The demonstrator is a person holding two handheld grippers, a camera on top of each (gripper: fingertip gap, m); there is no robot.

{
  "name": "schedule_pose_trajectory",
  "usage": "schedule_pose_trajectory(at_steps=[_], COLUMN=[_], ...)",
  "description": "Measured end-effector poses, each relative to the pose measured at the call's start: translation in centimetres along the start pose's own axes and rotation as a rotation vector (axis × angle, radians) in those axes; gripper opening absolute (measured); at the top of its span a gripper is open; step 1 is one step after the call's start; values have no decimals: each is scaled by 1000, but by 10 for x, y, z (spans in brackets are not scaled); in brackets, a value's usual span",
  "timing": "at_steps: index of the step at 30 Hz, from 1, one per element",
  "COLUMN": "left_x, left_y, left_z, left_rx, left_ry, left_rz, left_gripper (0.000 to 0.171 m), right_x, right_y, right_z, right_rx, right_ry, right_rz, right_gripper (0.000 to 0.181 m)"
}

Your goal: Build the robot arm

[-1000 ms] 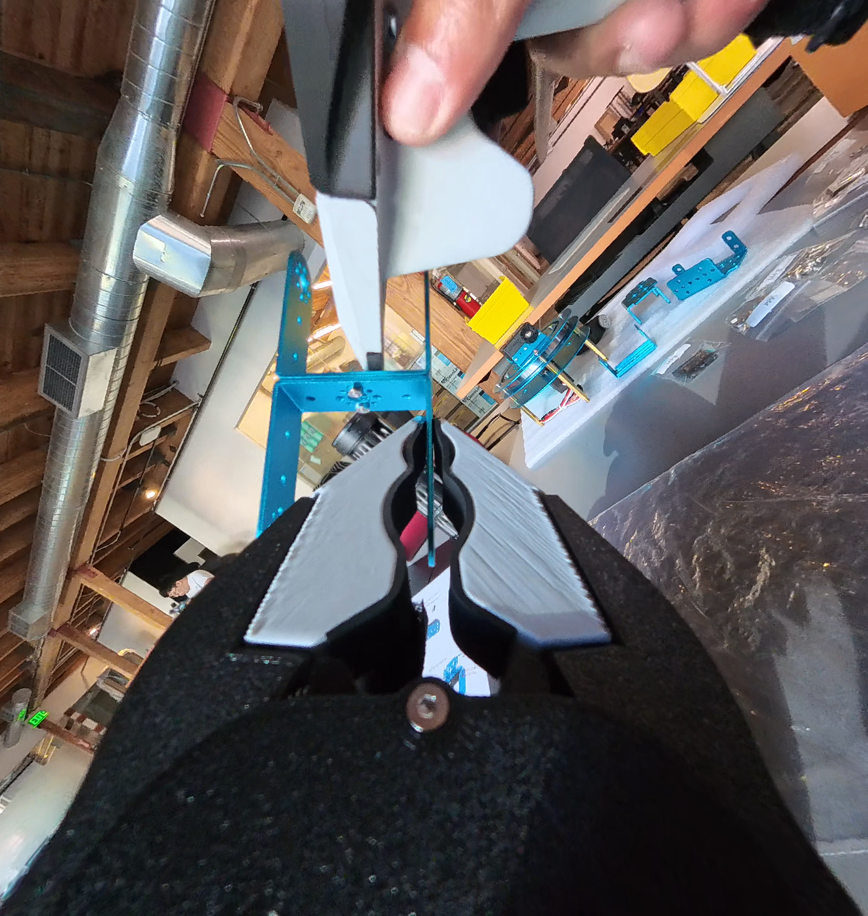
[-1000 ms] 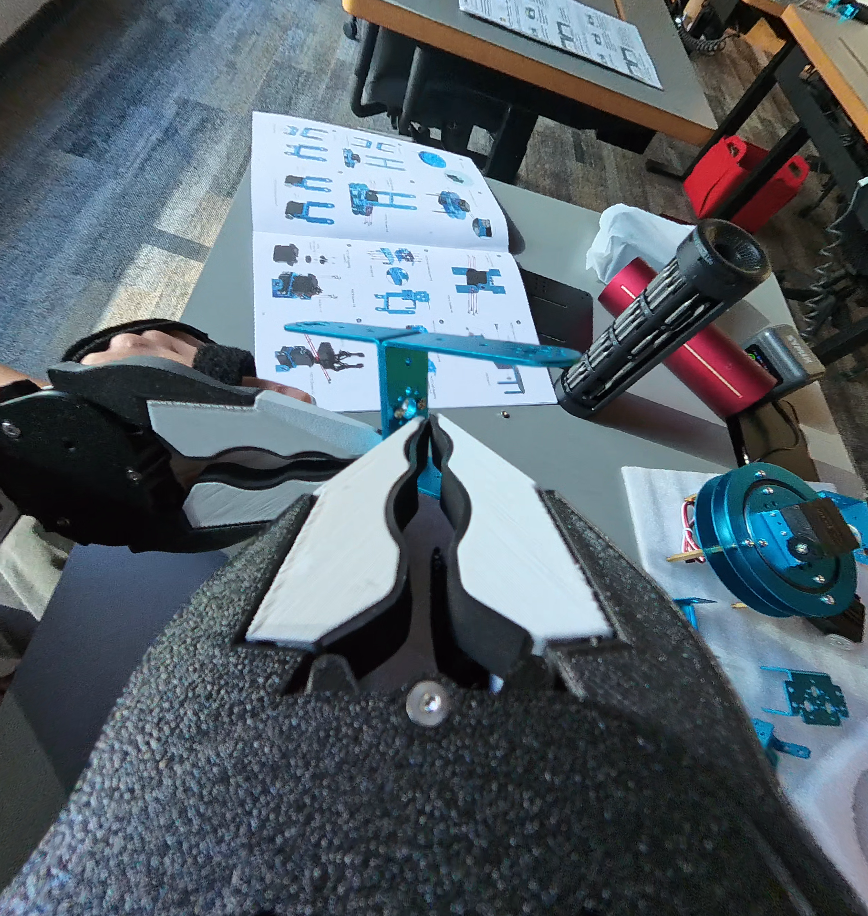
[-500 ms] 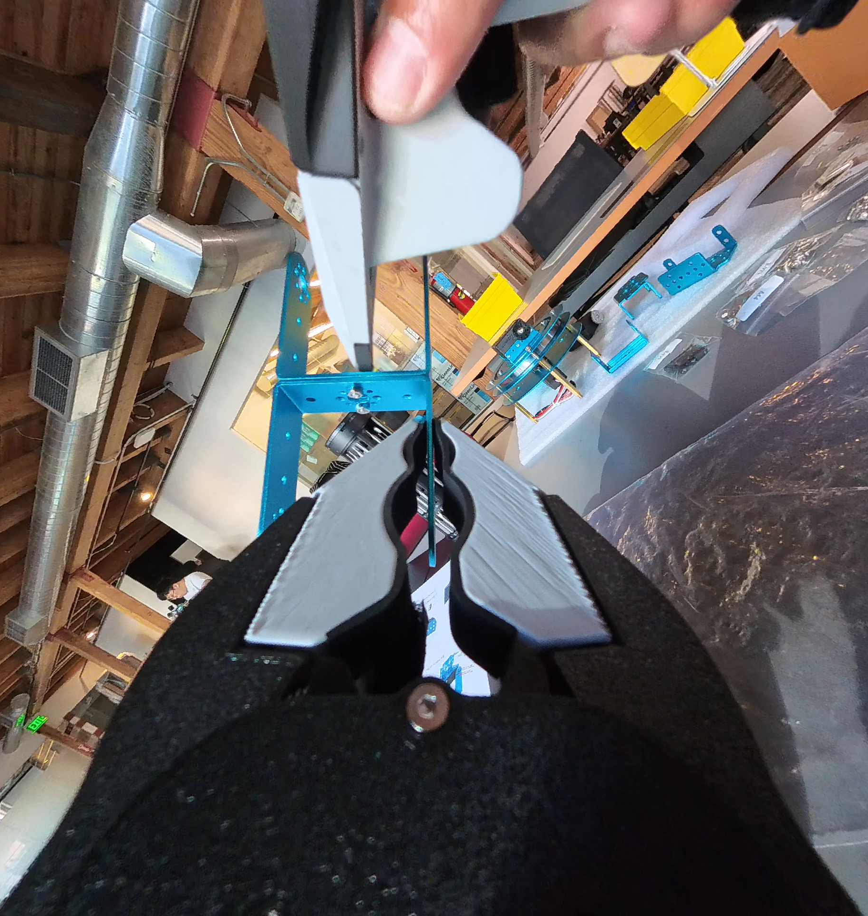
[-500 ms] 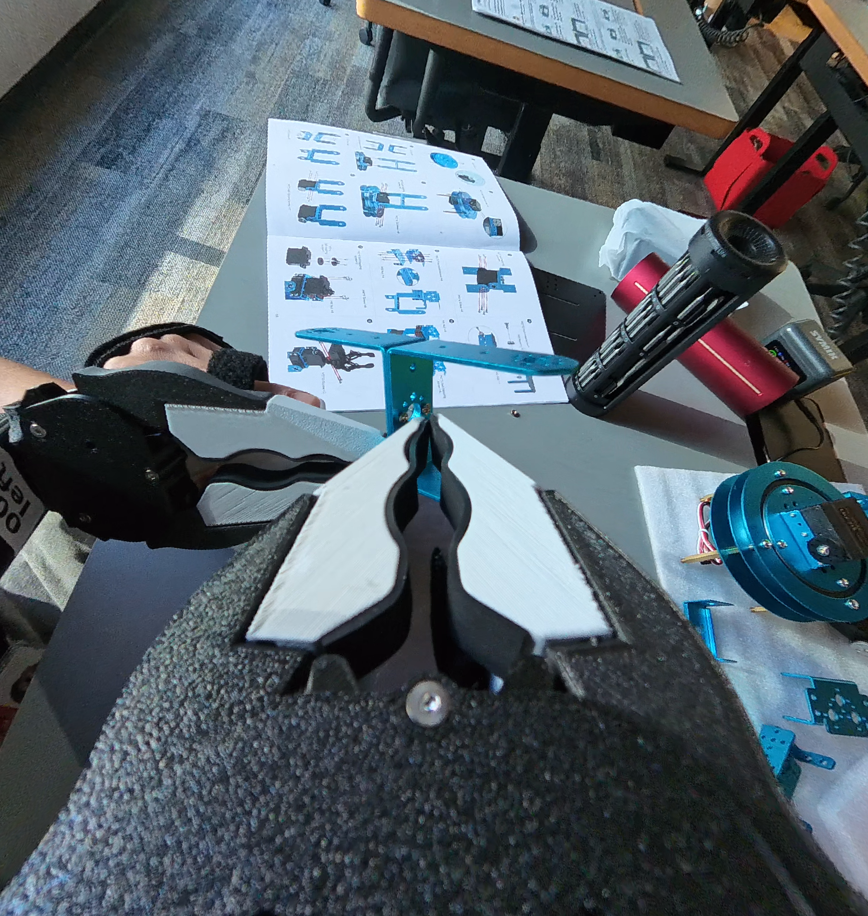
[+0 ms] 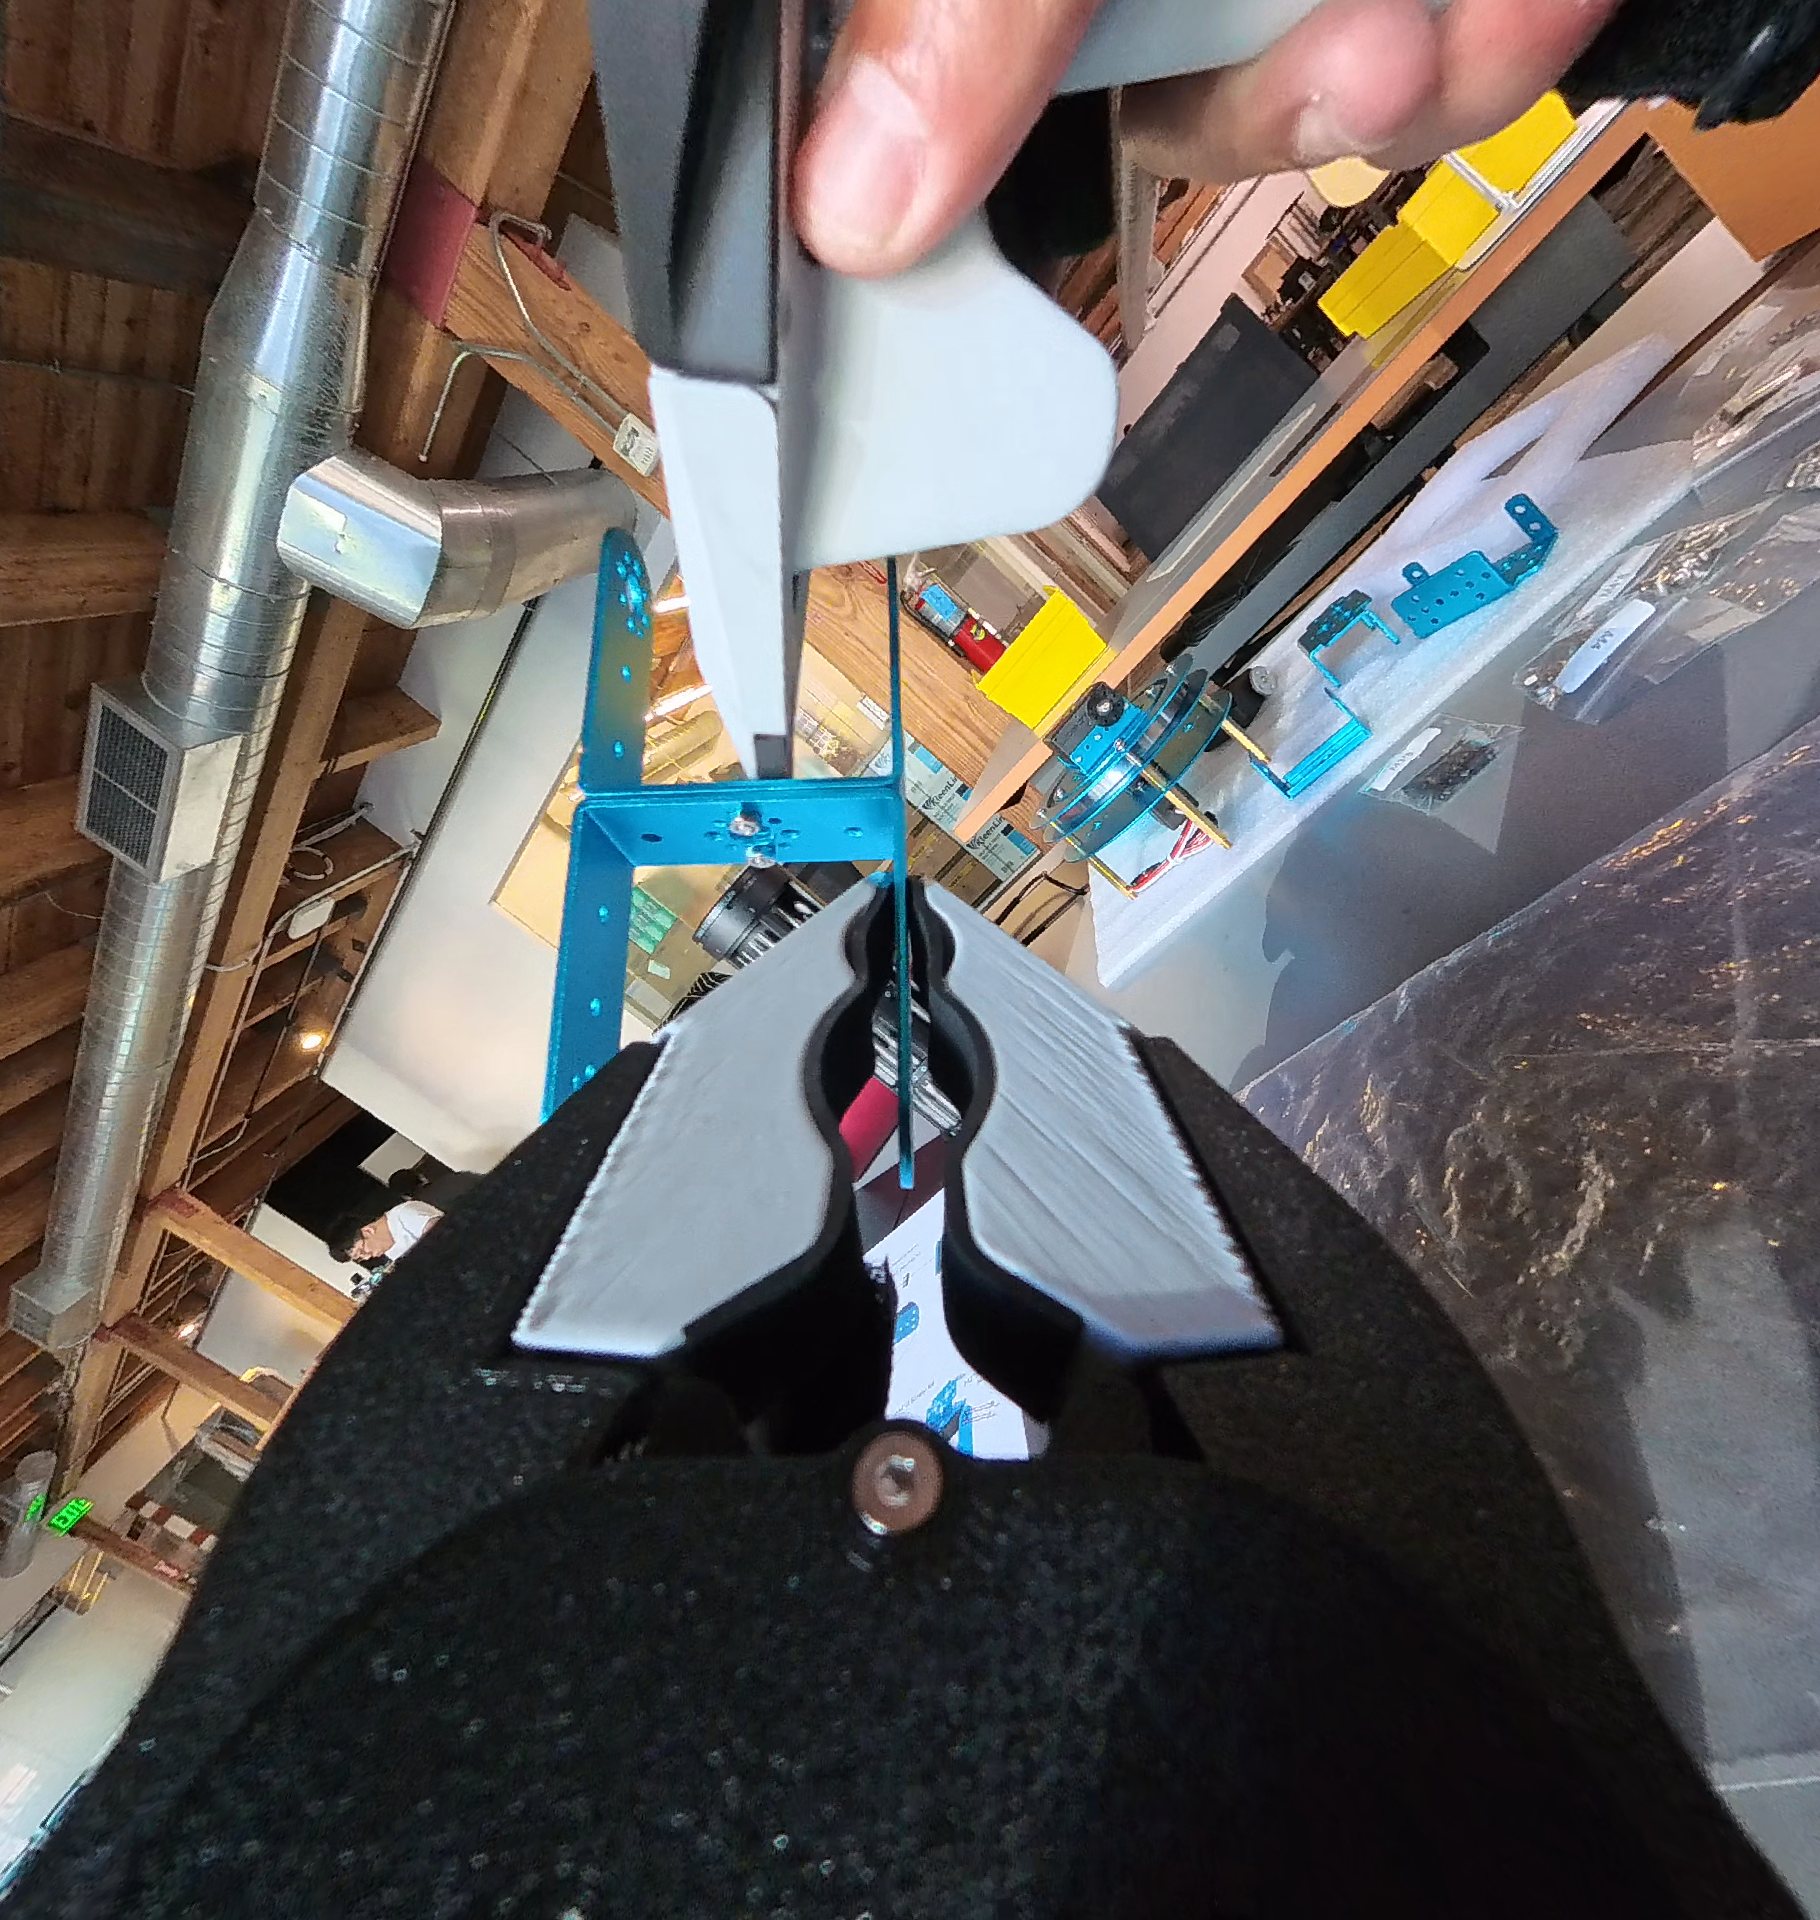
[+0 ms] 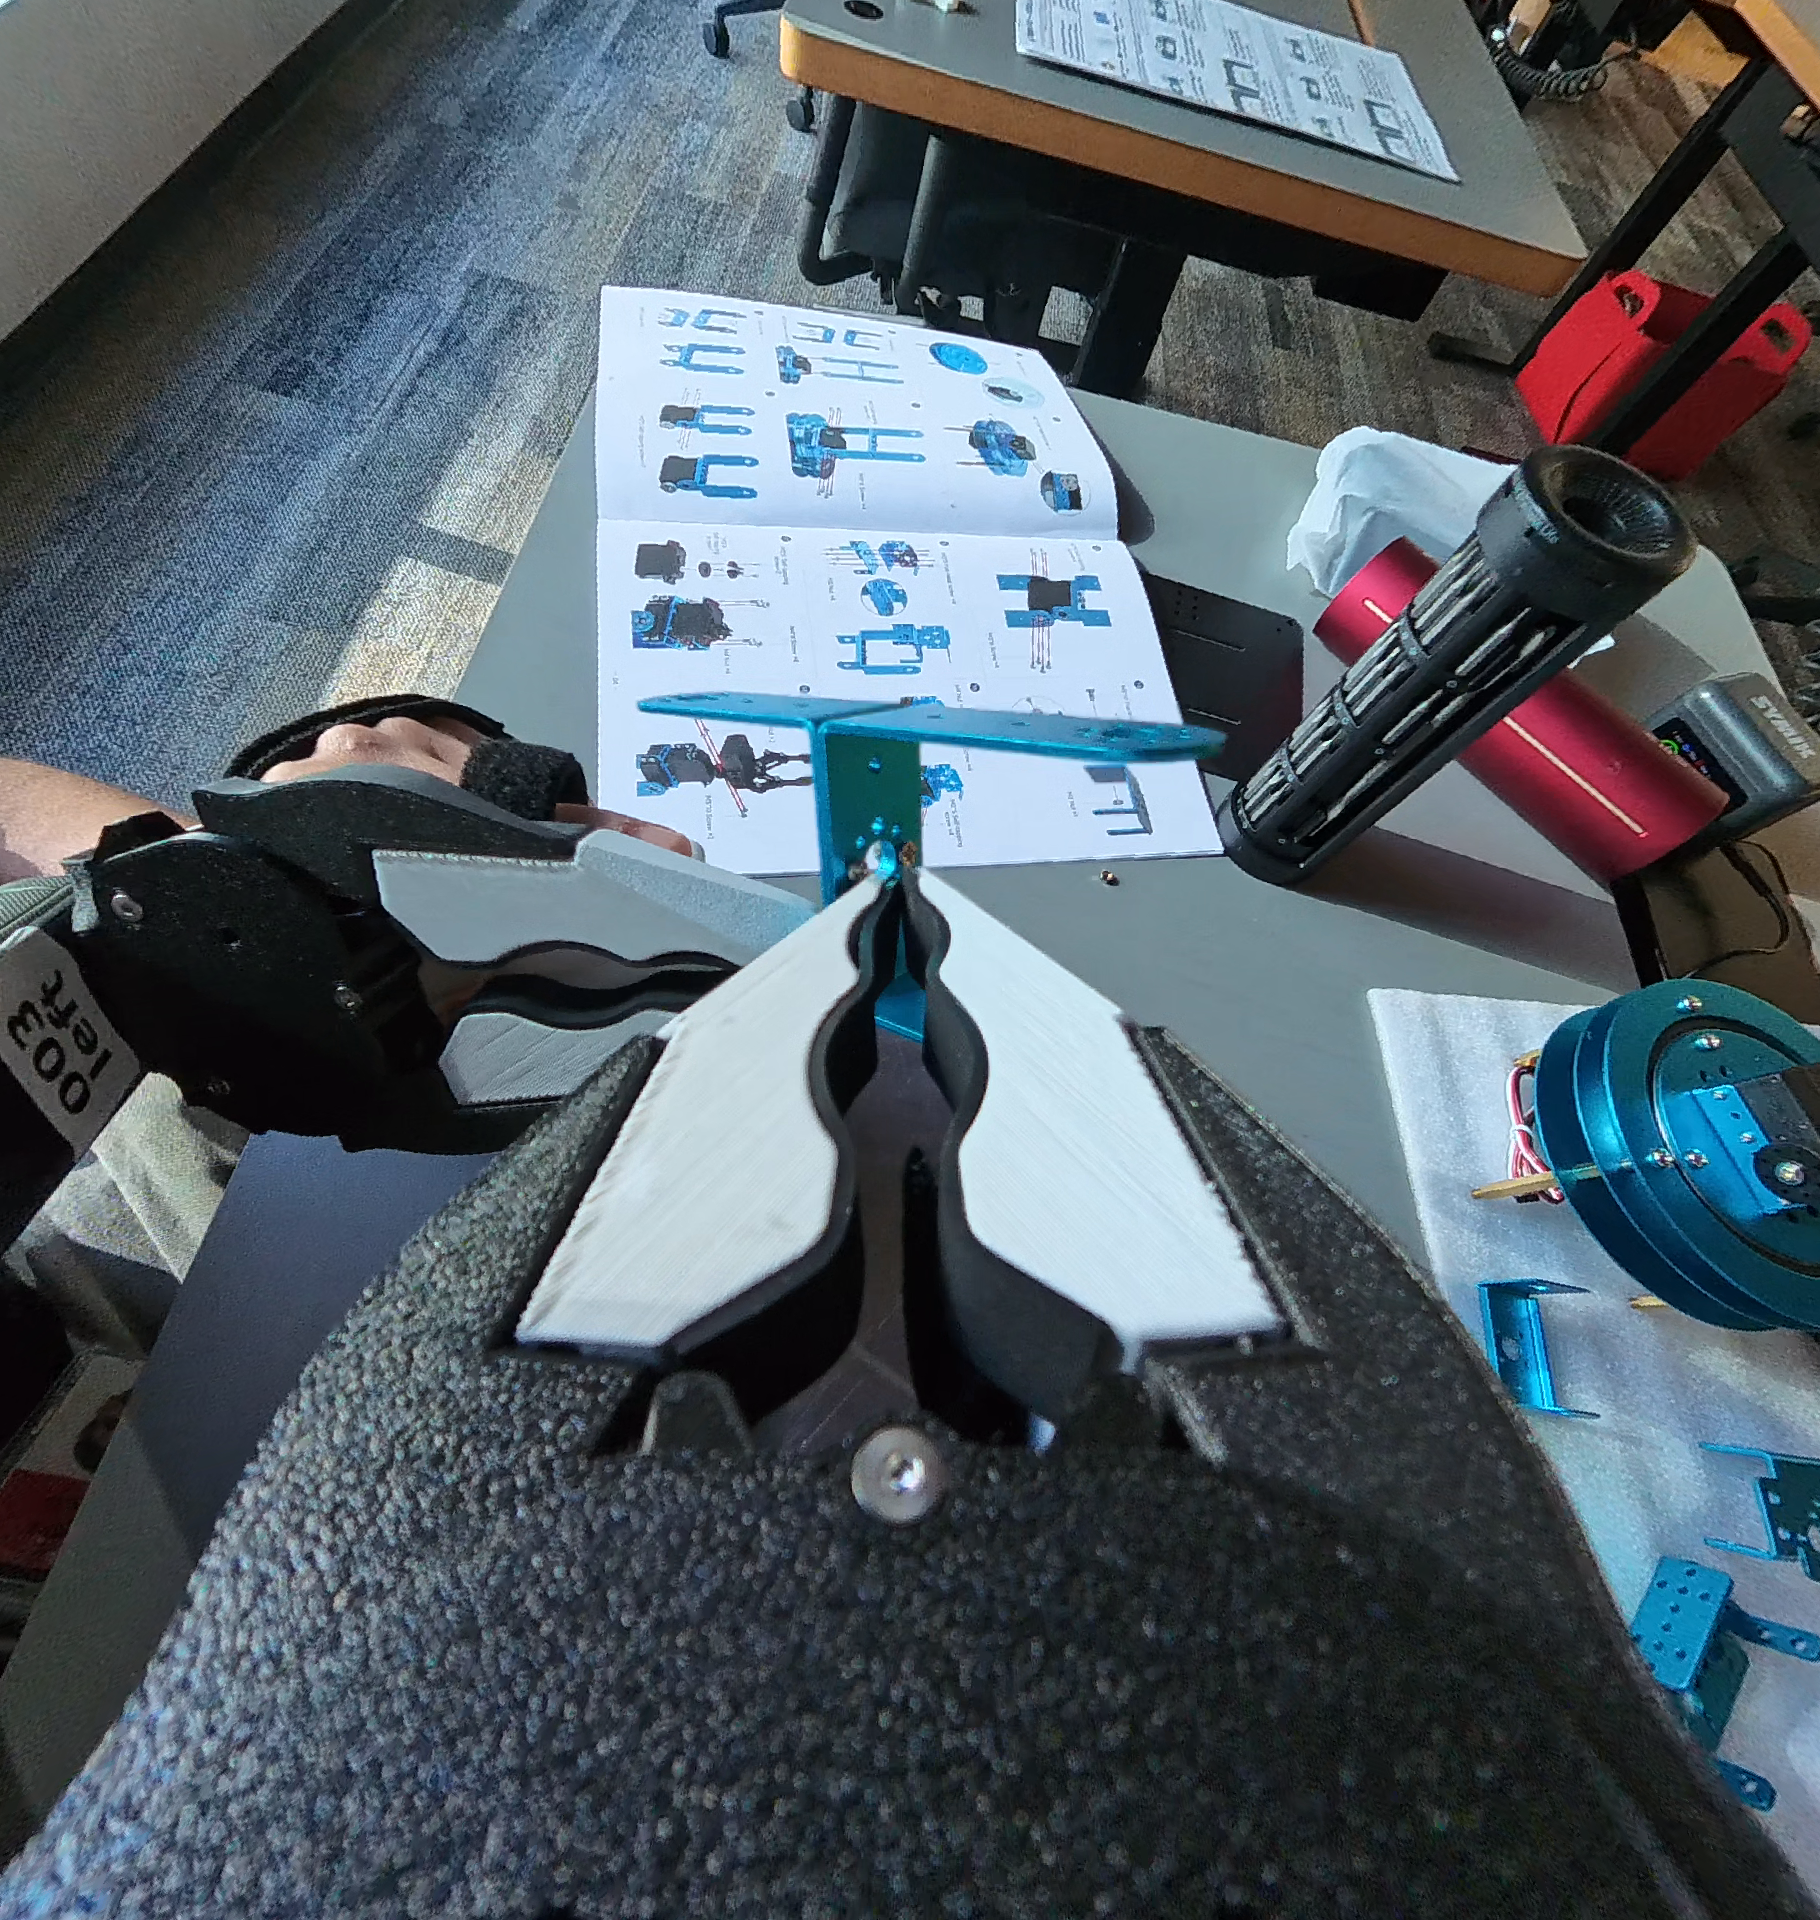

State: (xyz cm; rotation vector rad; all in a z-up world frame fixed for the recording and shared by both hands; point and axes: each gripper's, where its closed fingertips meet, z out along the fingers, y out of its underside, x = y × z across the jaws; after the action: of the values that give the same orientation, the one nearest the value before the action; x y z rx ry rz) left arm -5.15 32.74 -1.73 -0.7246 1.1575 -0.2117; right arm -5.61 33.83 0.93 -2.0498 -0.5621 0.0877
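A blue metal U-bracket [image 5: 677, 833] is held in the air between both grippers. My left gripper [image 5: 898, 894] is shut on the thin edge of one bracket leg. It shows from the side in the right wrist view [image 6: 719, 945], with a hand behind it. My right gripper [image 6: 890, 883] is shut, its tips pinching a small silver screw [image 6: 882, 860] in the bracket's middle plate [image 6: 870, 790]. In the left wrist view the right gripper [image 5: 771, 753] comes down from above onto that plate, next to the screw [image 5: 745, 824].
Below on the grey table [image 6: 1249, 987] lie an open instruction booklet [image 6: 854, 499], a black ribbed cylinder [image 6: 1457, 665], a red cylinder [image 6: 1529, 727] and one loose screw [image 6: 1111, 878]. A white foam sheet [image 6: 1457, 1299] at right carries a round blue assembly [image 6: 1716, 1164] and small blue brackets [image 6: 1695, 1652]. My left and right fingertips are right by each other.
Both grippers keep their hold on the bracket. The right wrist view has drifted a little, so the booklet and table sit lower and more to the right in frame.
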Motion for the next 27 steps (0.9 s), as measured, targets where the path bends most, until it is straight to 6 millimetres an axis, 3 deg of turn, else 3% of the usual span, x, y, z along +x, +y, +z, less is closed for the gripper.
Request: schedule_pose_trajectory(at_steps=[15,27], left_x=[0,-17], left_y=[-2,-13], left_z=[-1,-11], left_rx=[6,66], left_ry=[-20,-111], left_rz=[35,31], left_gripper=[0,0], right_x=[-2,-15], right_y=[3,-16], right_z=[-2,-10], right_rx=[-14,8], right_ry=[-61,-45], right_rz=[82,17], right_gripper=[0,0])
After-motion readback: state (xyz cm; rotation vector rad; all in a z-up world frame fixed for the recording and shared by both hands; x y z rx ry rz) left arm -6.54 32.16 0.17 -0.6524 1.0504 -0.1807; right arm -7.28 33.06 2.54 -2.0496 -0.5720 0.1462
